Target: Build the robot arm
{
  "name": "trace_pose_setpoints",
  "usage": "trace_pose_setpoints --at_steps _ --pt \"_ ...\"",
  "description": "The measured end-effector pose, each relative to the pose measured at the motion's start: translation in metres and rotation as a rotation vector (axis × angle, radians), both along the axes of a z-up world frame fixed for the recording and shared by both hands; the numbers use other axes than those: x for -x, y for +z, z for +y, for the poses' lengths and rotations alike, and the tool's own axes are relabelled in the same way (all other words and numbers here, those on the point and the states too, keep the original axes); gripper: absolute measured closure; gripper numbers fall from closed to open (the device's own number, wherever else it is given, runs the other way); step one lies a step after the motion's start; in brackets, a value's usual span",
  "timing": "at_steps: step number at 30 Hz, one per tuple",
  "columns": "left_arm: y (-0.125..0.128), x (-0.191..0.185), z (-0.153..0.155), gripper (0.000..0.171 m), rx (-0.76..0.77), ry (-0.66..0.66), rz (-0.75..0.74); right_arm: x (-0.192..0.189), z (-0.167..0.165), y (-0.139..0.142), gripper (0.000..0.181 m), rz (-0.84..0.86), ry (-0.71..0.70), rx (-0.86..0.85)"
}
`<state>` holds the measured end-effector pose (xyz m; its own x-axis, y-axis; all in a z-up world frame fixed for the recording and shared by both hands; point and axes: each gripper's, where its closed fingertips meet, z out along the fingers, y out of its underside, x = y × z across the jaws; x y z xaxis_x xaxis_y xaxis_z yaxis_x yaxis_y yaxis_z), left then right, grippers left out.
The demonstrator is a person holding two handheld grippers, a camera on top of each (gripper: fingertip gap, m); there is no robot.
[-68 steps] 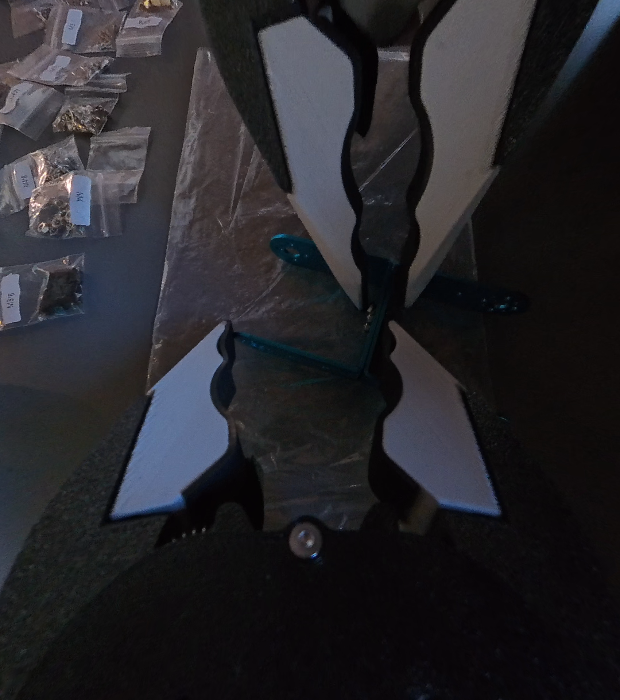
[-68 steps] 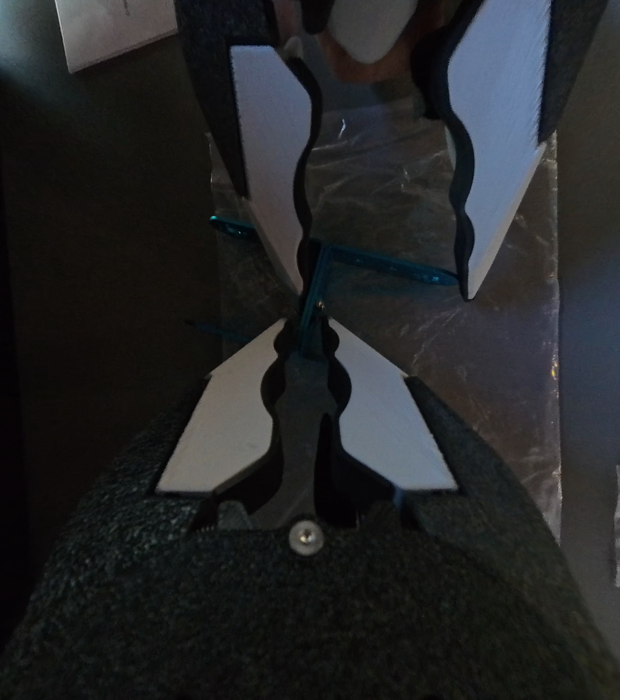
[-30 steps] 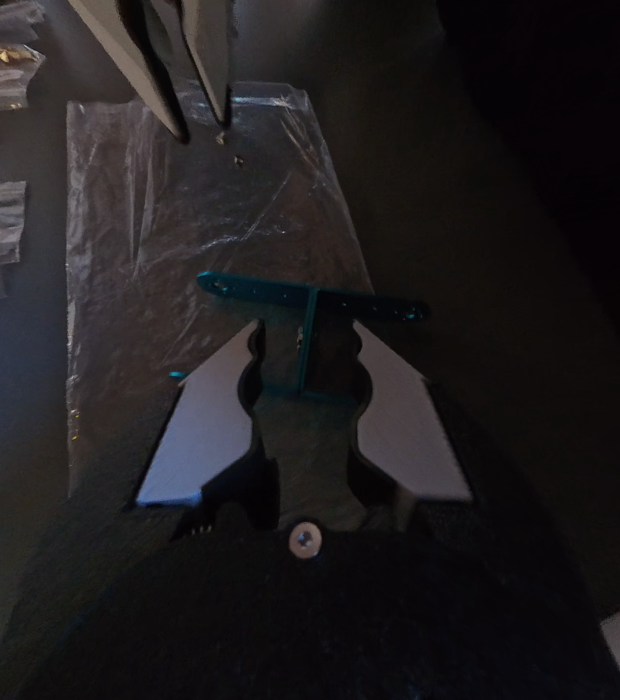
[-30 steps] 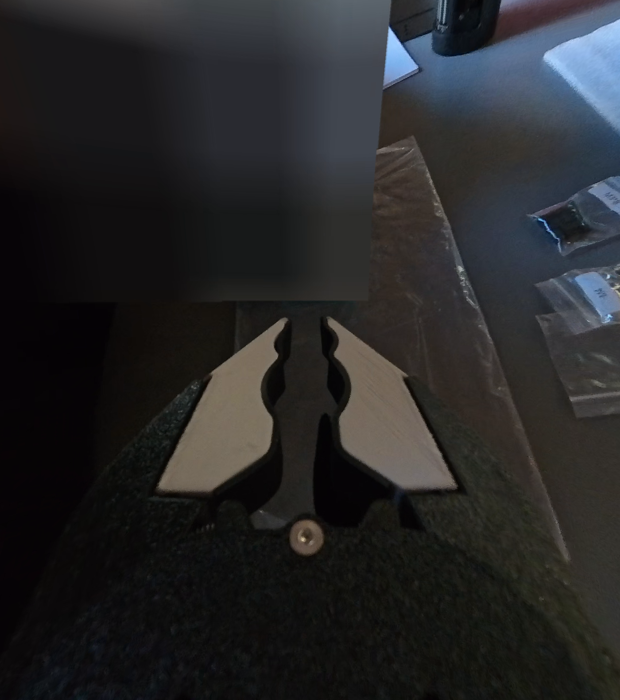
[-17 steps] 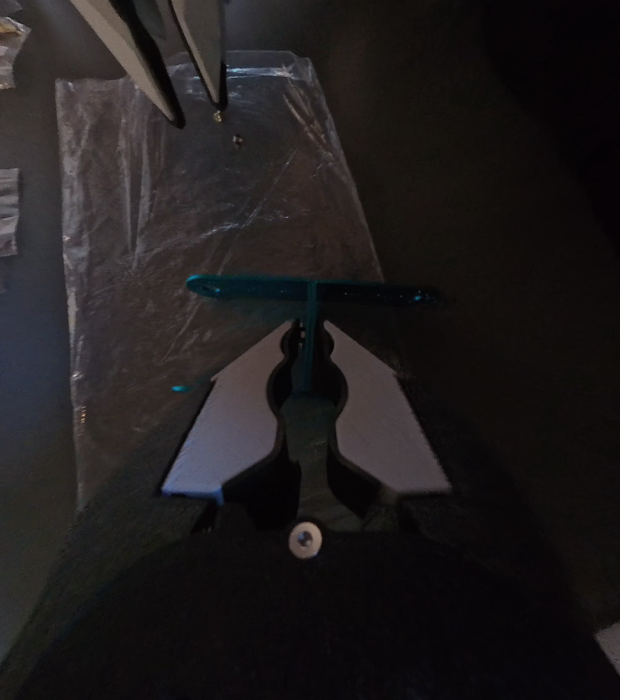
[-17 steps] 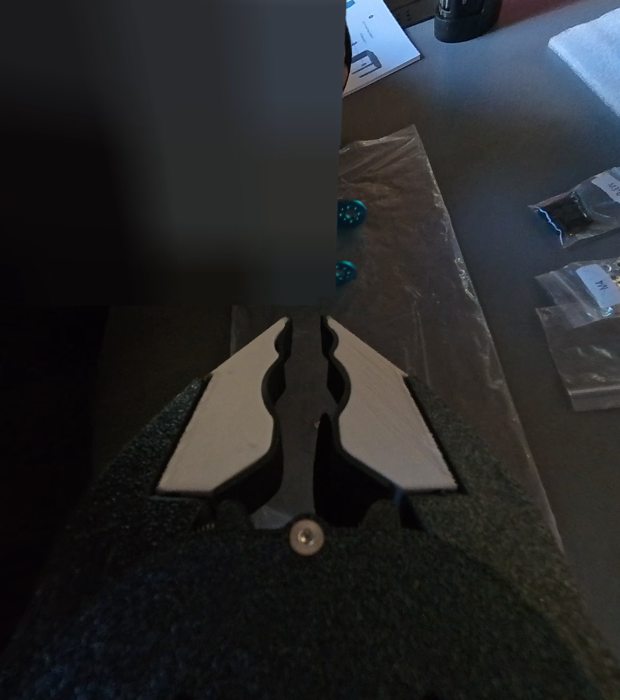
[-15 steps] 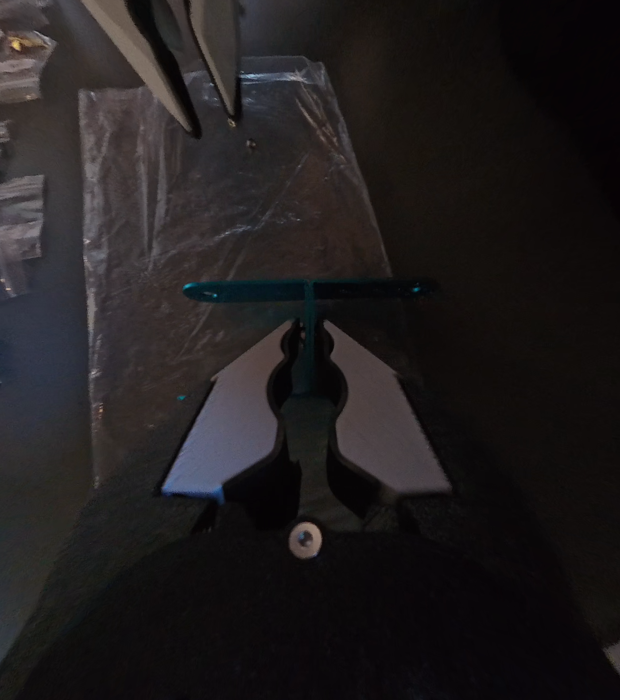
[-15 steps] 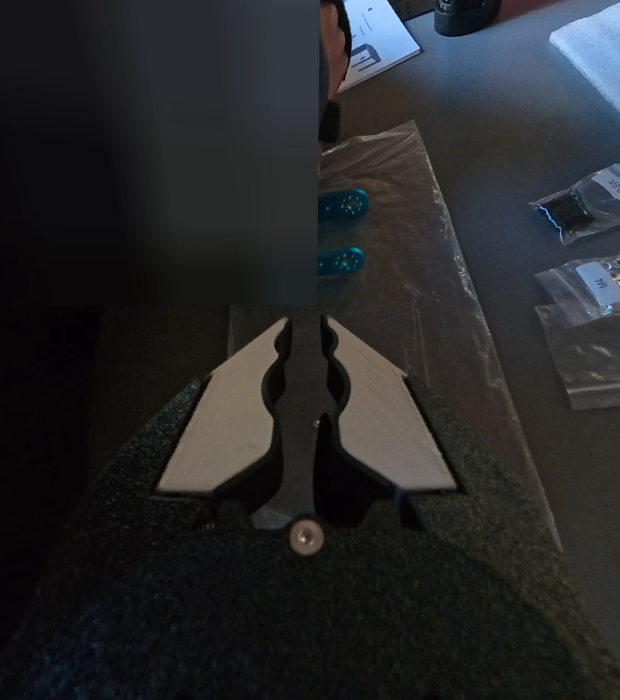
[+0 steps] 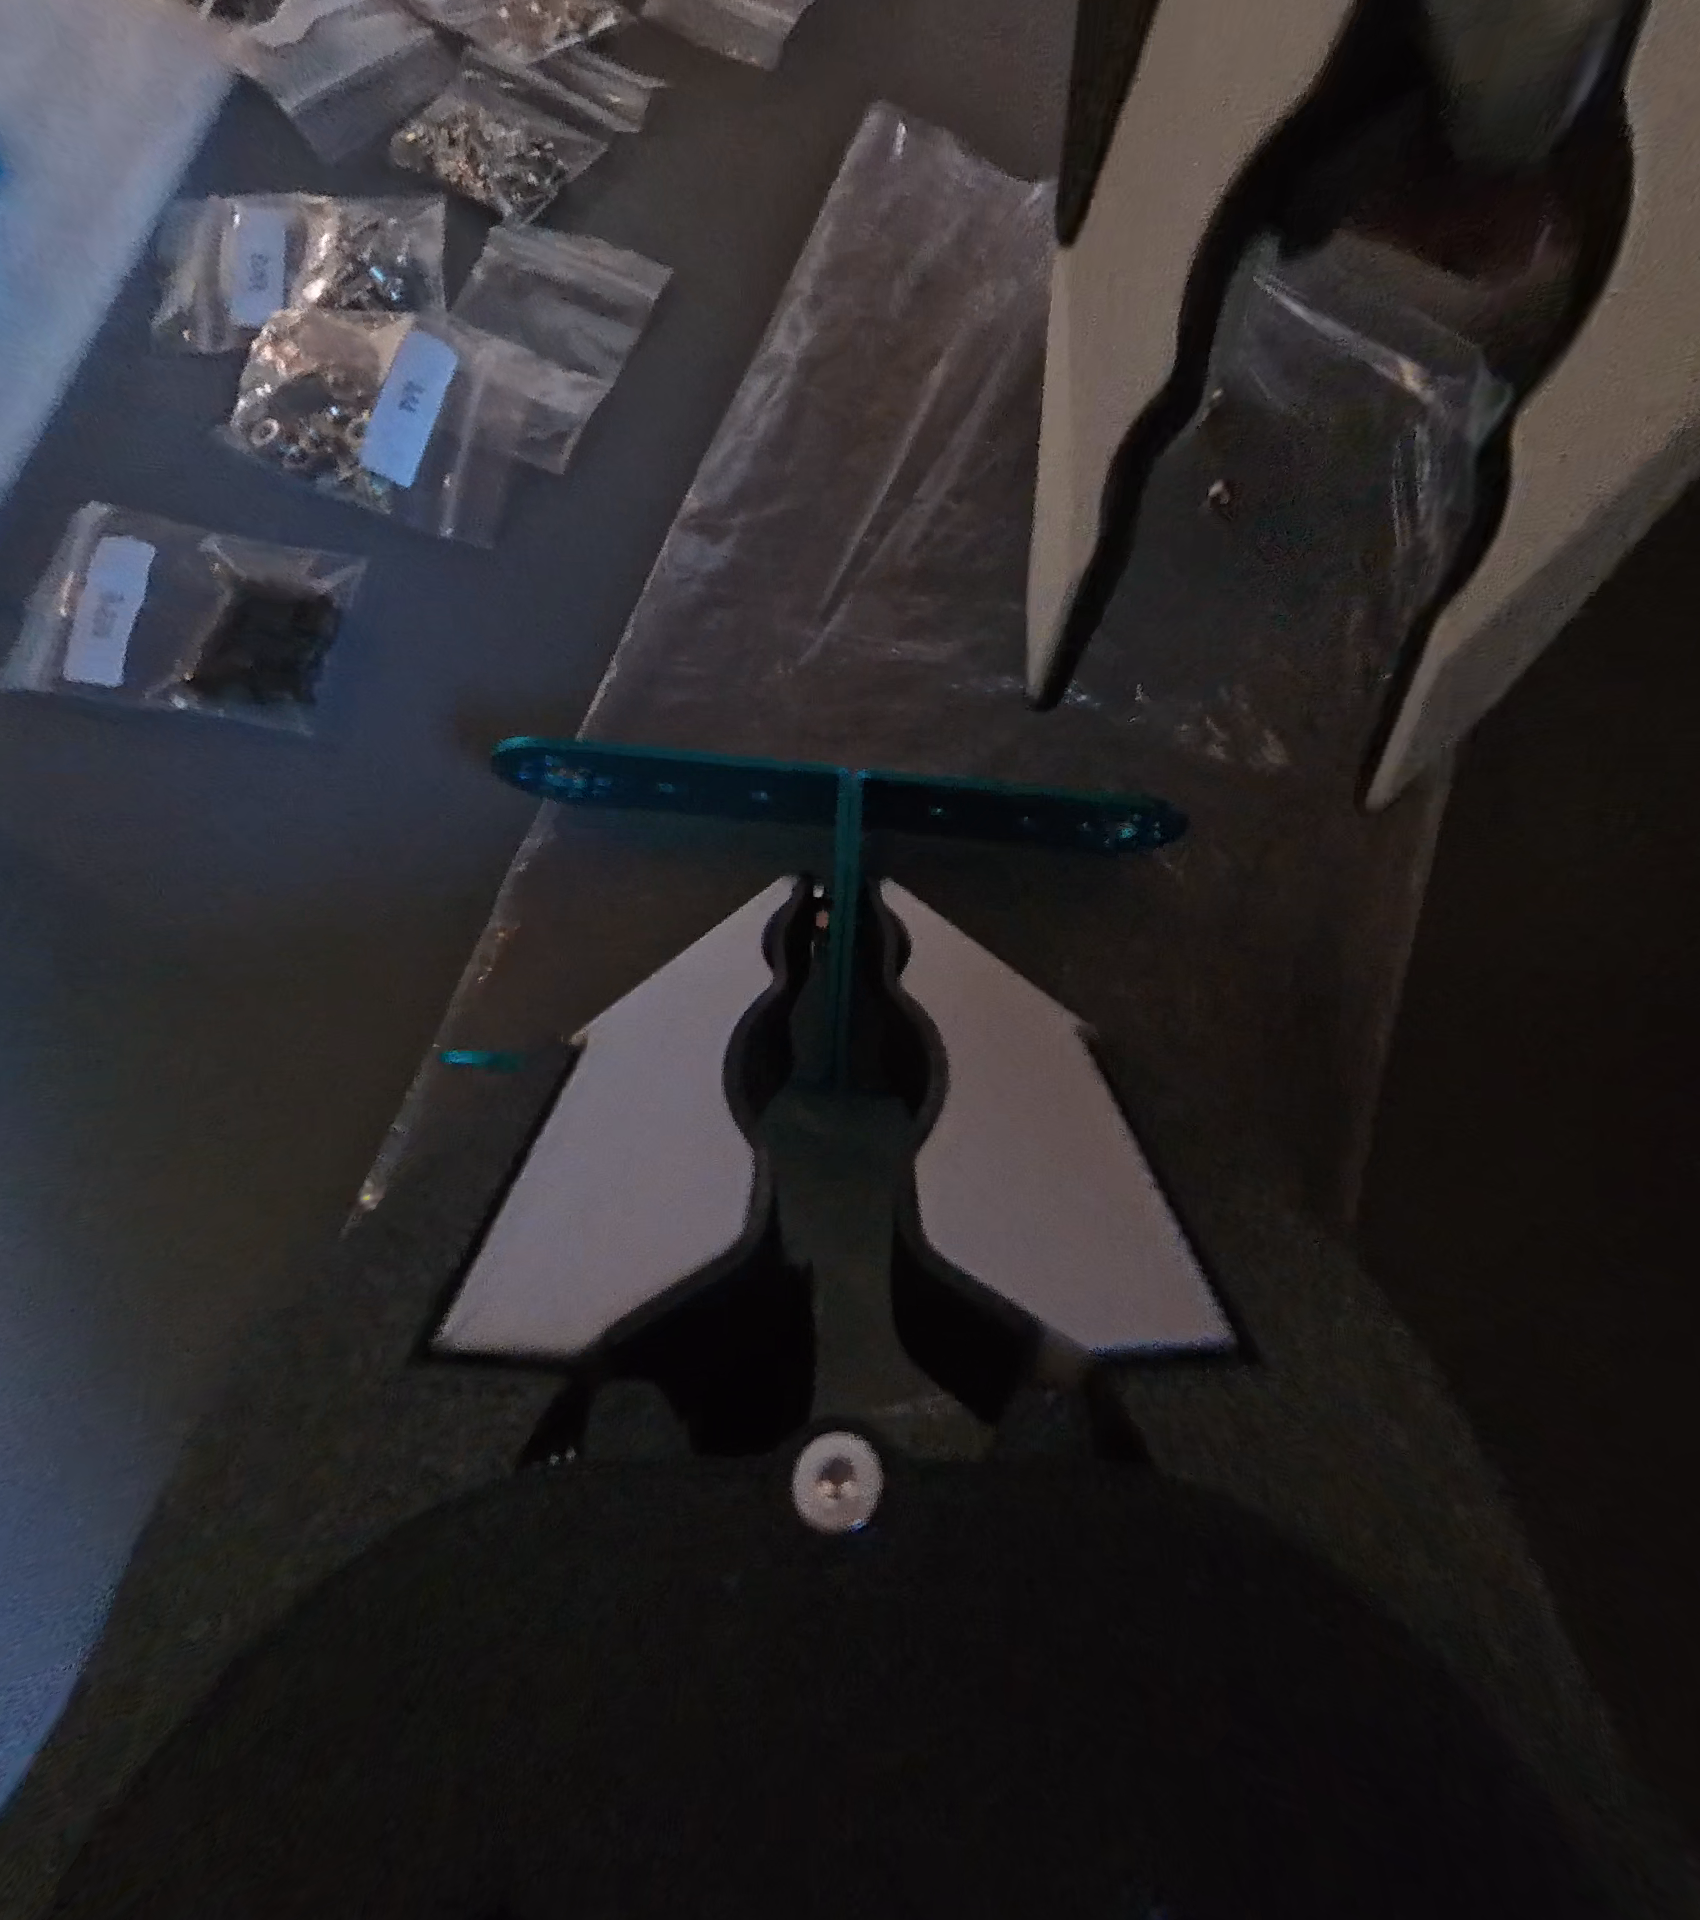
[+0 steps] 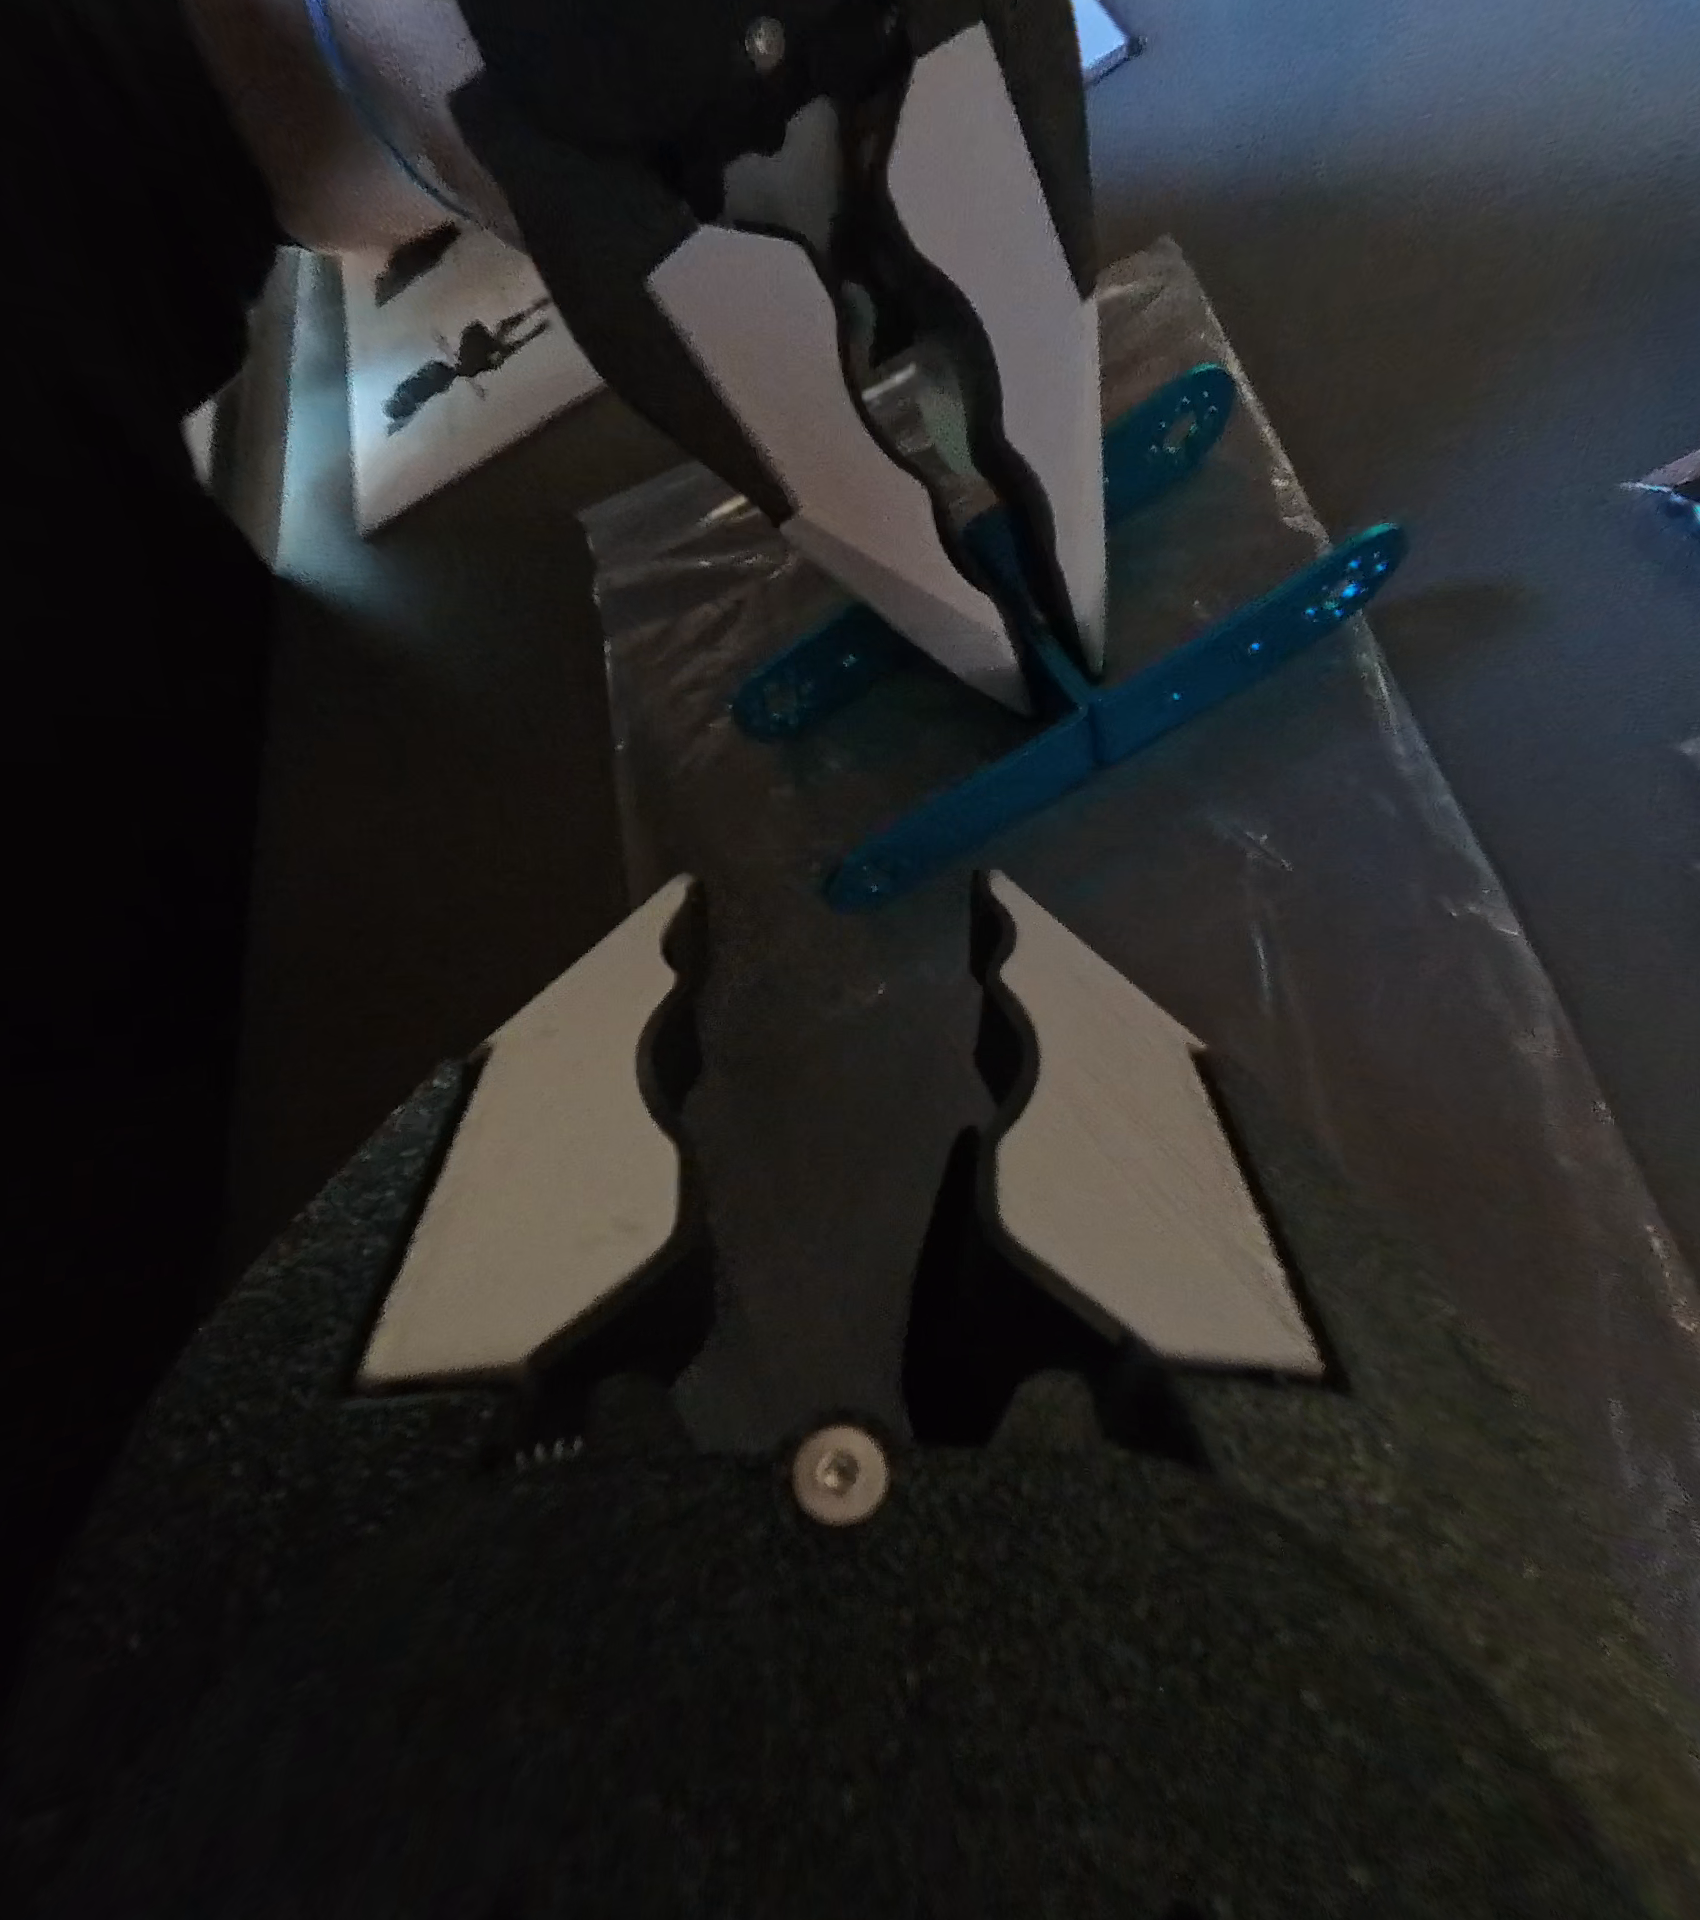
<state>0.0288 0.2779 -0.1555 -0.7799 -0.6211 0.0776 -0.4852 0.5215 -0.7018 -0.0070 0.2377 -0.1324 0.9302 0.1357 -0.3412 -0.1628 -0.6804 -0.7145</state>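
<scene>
White stickers with writing mark the clear hardware bags (image 9: 347, 405) lying on the dark worktop (image 9: 150, 883), left of the teal bracket (image 9: 835, 805). The left claw (image 9: 841, 894) is clamped on the bracket's upright web, holding it over a clear plastic sheet (image 9: 825, 499). The right claw (image 10: 835, 883) stands apart and empty, just beside one bracket arm; nothing lies between them. Only the right wrist view shows the second crossbar beyond the left claw and a white printed sheet (image 10: 451, 416) farther back. Only the left wrist view shows the bags and a pale pad (image 9: 15, 260) beyond them.
</scene>
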Motion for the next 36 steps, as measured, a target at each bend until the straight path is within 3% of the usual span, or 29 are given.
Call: trace_pose_setpoints --at_steps 1,4,6,10,13,20,25,28,31,33,36 --pt "0.001 -0.001 0.0 0.164 0.017 0.014 0.011 0.001 0.003 -0.004 0.13 -0.03 -0.016 0.013" --pt "0.009 0.003 -0.002 0.137 0.064 -0.001 0.041 -0.008 0.007 -0.019 0.133 -0.166 -0.073 0.072" --pt "0.003 0.012 0.0 0.13 0.014 -0.054 0.079 -0.01 0.008 -0.023 0.139 -0.222 -0.084 0.092" --pt "0.001 0.019 0.004 0.134 -0.057 -0.09 0.042 -0.005 0.012 -0.028 0.156 -0.278 -0.074 0.11" --pt "0.003 0.023 0.001 0.125 -0.042 -0.087 0.056 -0.014 0.007 -0.027 0.165 -0.327 -0.067 0.129" --pt "0.015 0.028 -0.008 0.126 0.073 -0.052 0.151 -0.015 -0.004 -0.011 0.168 -0.161 0.02 0.044" --pt "0.039 0.018 -0.003 0.113 0.23 0.016 0.205 -0.027 -0.01 -0.016 0.176 -0.24 0.03 0.055" --pt "0.044 0.011 0.013 0.115 0.255 -0.018 0.223 -0.035 -0.011 -0.021 0.179 -0.298 0.046 0.08" --pt "0.048 0.007 0.031 0.132 0.241 -0.166 0.114 -0.053 -0.011 -0.026 0.18 -0.375 0.097 0.115" --pt "0.048 0.015 0.037 0.143 0.249 -0.268 0.062 -0.057 -0.008 -0.027 0.18 -0.344 0.167 0.123" --pt "0.046 0.026 0.03 0.145 0.281 -0.337 0.05 -0.065 0.001 -0.028 0.179 -0.286 0.235 0.132"
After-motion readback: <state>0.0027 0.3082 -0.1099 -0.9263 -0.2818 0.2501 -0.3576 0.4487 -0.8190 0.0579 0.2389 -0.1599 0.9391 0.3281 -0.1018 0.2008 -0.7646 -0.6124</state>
